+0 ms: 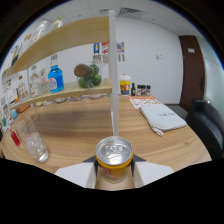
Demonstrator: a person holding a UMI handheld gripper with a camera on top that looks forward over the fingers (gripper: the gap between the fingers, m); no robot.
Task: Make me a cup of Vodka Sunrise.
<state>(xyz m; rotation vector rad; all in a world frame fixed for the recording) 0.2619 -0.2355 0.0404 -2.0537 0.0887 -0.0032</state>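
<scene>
**Desk:** How far along is the drink?

**Me:** Early, I judge. I have the orange can (114, 159) clamped in the gripper (114, 176), one finger pressed on each side of it, its silver top shut with the tab flat. The glass (31, 139) stands on the wooden table (100, 125) at about ten o'clock from the can, near but apart, and seems to hold ice. I see no coloured liquid in it, though I cannot be sure.

**Desk:** So what is left?

**Me:** As I read it, nearly everything: open the can, pour the juice, add the spirit. A blue bottle (55, 76) sits on the shelf (65, 92) at eleven o'clock, well beyond the glass; I cannot read its label.

**Desk:** And your pose?

**Me:** The gripper is level, low over the near table edge, pointing straight across to twelve o'clock, where a thin white post (113, 75) rises just behind the can. The can sits upright. A folded cloth (161, 119) lies at two o'clock.
</scene>
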